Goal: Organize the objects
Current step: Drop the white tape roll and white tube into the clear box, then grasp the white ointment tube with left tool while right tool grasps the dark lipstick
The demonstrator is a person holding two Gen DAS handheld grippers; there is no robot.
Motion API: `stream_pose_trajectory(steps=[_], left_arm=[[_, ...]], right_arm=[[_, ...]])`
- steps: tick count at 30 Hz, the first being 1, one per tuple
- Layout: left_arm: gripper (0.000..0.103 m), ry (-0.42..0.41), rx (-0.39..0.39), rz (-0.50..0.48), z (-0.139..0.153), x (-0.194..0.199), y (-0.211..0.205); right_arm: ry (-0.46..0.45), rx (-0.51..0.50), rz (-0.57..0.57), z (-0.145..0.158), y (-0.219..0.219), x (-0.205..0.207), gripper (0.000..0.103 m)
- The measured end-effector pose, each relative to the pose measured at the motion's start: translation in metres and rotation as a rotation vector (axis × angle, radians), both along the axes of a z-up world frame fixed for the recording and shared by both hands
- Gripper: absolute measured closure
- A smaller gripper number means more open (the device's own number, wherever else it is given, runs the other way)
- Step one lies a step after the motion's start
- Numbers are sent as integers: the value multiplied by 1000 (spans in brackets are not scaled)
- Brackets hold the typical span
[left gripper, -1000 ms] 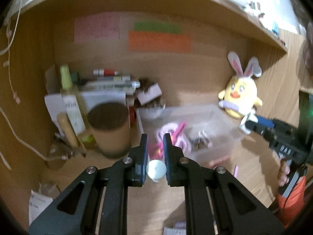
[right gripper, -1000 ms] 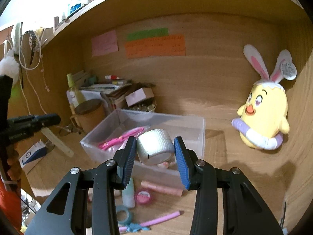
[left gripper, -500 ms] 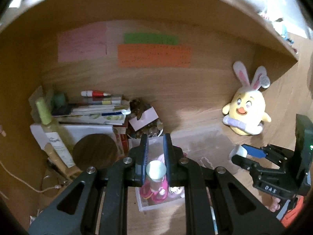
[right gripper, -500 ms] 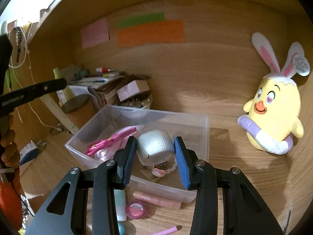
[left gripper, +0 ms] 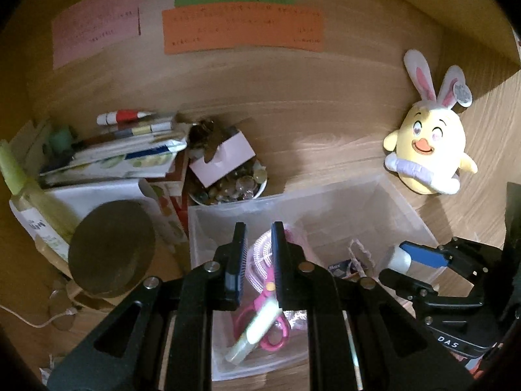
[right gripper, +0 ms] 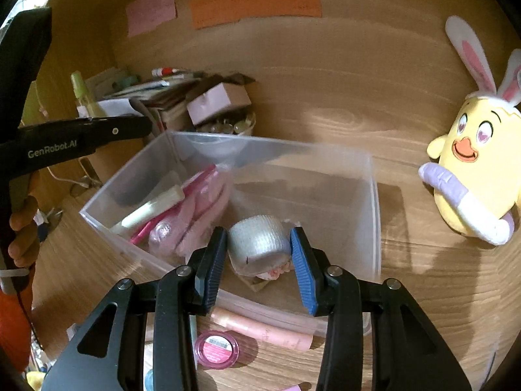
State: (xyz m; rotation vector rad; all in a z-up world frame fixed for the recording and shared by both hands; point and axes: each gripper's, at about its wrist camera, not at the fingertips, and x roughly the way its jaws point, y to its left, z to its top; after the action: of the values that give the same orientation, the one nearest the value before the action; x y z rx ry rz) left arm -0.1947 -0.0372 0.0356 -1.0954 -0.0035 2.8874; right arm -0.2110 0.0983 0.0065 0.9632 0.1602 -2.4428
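Observation:
A clear plastic bin (left gripper: 325, 202) (right gripper: 374, 195) sits on the wooden desk. My left gripper (left gripper: 257, 247) hangs over its left end, open and empty. A pale tube (left gripper: 257, 329) (right gripper: 153, 210) lies blurred in the bin on the pink scissors (left gripper: 270, 332). My right gripper (right gripper: 259, 247) is over the bin's near side with a white bandage roll (right gripper: 259, 244) between its pads (right gripper: 299, 257); the right pad looks slightly off the roll. The right gripper also shows in the left wrist view (left gripper: 410, 260).
A yellow bunny plush (right gripper: 478, 169) stands right of the bin. A cork-lidded jar (left gripper: 110, 247), a bottle (left gripper: 29, 195), stacked papers and a bowl of beads (left gripper: 228, 185) crowd the left. A pink tube (right gripper: 260, 325) and a pink pot (right gripper: 216, 348) lie in front.
My left gripper opened and the pale tube dropped into the bin. My right gripper moved lower over the bin with the roll and its jaws widened slightly.

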Motion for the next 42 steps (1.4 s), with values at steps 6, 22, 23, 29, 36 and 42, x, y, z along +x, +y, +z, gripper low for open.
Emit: stream_pose_trajectory(steps=[6,22,23,29,36,42], left_arm=[[60,3,4,-15,-1,12,2],[2,-3,-72,-37,-15,102,8],[2,-14,-86,-37,-21,109,9],[2,-70,-108,-19,-51,149,9],[2,-116,-35,44,-74,192,-11],[2,-164,3,49,-92,211,-19]], right_arm=[[-14,11,-24,-1,4,-3,48],[76,5,-9,27,20,58,28],[70,5,-6,26,22,64,27],[46,-5,32,13,22,98,27],[-25,-43,176,-7,-6,128,30],[-91,12,325,-33,-46,142,60]])
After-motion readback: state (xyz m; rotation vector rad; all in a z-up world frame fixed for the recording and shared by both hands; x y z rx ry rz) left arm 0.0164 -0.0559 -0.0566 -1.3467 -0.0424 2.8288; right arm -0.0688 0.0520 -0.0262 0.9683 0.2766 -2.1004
